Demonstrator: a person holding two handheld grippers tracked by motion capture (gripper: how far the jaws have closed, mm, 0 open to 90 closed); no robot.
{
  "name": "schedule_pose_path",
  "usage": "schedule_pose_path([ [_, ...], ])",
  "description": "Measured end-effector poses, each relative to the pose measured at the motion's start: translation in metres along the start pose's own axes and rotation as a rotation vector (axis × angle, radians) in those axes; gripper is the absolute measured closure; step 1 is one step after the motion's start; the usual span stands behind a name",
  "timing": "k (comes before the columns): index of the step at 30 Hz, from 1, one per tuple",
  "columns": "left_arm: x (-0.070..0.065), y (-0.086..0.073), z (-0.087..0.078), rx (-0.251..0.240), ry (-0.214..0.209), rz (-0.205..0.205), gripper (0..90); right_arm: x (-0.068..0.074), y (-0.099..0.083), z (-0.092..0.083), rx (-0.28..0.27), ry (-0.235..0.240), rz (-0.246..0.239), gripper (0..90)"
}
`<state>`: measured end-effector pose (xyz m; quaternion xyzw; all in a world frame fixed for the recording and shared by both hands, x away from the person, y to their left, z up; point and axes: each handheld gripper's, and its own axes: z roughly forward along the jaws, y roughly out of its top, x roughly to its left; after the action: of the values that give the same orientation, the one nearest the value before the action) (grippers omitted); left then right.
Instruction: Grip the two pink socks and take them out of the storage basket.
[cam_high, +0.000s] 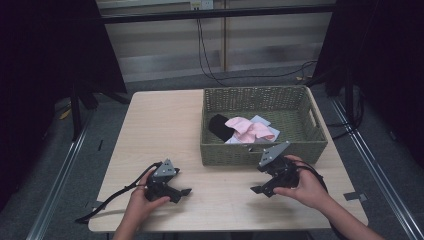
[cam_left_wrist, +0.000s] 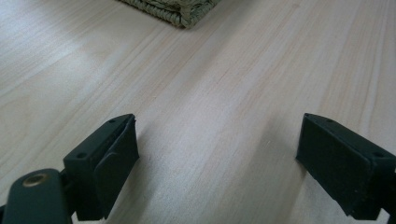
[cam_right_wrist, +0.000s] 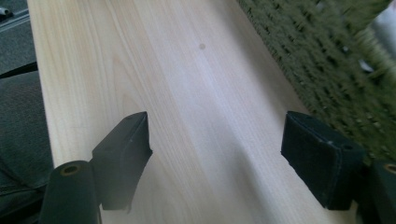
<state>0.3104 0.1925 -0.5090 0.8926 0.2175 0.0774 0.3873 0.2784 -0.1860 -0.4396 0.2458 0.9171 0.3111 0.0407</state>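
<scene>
A green woven basket (cam_high: 260, 152) stands on the right half of the wooden table (cam_high: 160, 125); inside lie a pink cloth (cam_high: 247, 128), a black cloth (cam_high: 219, 126) and a pale blue cloth (cam_high: 264, 122). My left gripper (cam_high: 186, 192) rests near the table's front left, held by a hand, pointing right. In the left gripper view its jaws stand wide apart over bare wood, left gripper (cam_left_wrist: 217, 154) open. My right gripper (cam_high: 256, 189) sits in front of the basket, pointing left. Its jaws are wide apart too, right gripper (cam_right_wrist: 215, 144) open, with the basket wall (cam_right_wrist: 336, 70) beside one jaw.
Black cables trail from both grippers over the table's front edge. Dark stands and curtains flank the table; grey floor and metal rails (cam_high: 65, 165) run along both sides. A corner of the basket (cam_left_wrist: 177, 11) shows far ahead in the left gripper view.
</scene>
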Motion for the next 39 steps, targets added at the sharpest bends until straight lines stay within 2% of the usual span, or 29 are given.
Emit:
schedule_pose_path([
  [4,0.000,0.000,0.000,0.000,0.000,0.000,11.9,-0.003,0.007,-0.008,0.020,0.010,-0.002,23.4],
  [5,0.000,0.000,0.000,-0.001,0.000,0.001,11.9,-0.005,0.012,-0.012,0.048,0.019,0.010,23.4],
  [9,0.000,0.000,0.000,0.000,0.000,0.000,11.9,-0.008,0.021,-0.020,0.087,0.033,0.012,23.6],
  [19,0.000,0.000,0.000,0.000,-0.002,0.000,11.9,-0.014,0.045,-0.040,0.139,0.019,-0.029,23.6],
  [27,0.000,0.000,0.000,0.001,0.000,0.000,11.9,-0.022,0.061,-0.052,0.157,0.016,-0.035,23.6],
  [39,0.000,0.000,0.000,0.000,-0.003,-0.002,11.9,-0.047,0.084,-0.066,0.150,-0.006,-0.001,24.0],
])
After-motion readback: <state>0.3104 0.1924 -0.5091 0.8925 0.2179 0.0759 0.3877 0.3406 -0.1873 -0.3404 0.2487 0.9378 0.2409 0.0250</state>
